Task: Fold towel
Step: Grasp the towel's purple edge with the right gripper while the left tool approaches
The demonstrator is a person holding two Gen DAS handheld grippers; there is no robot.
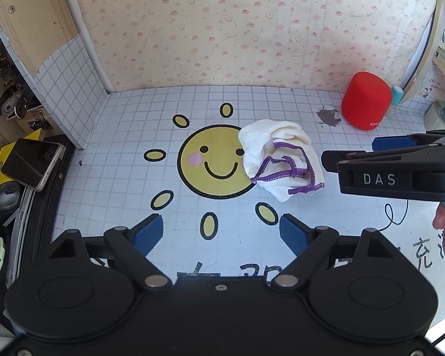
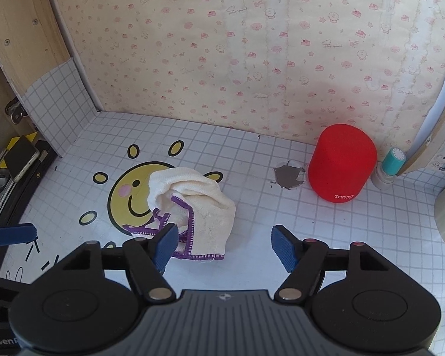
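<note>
Left wrist view shows your cream purple-hemmed cloth towel (image 1: pixel 279 160) crumpled on the gridded tabletop (image 1: pixel 133 112), both left gripper (image 1: pixel 221 233) and right gripper (image 2: pixel 224 246) spread wide, empty, apparently poised to grasp.

Your left wrist view looks forward and down over its own gripper (image 1: pixel 221 231) from the near edge of the desk (image 1: pixel 127 124), facing the patterned back wall (image 1: pixel 222 29). Your right wrist view faces the same wall from further right and closer in. Both share the sun drawing (image 2: pixel 127 198), the crumpled towel (image 1: pixel 279 154) and the red cylinder (image 2: pixel 341 166).
</note>
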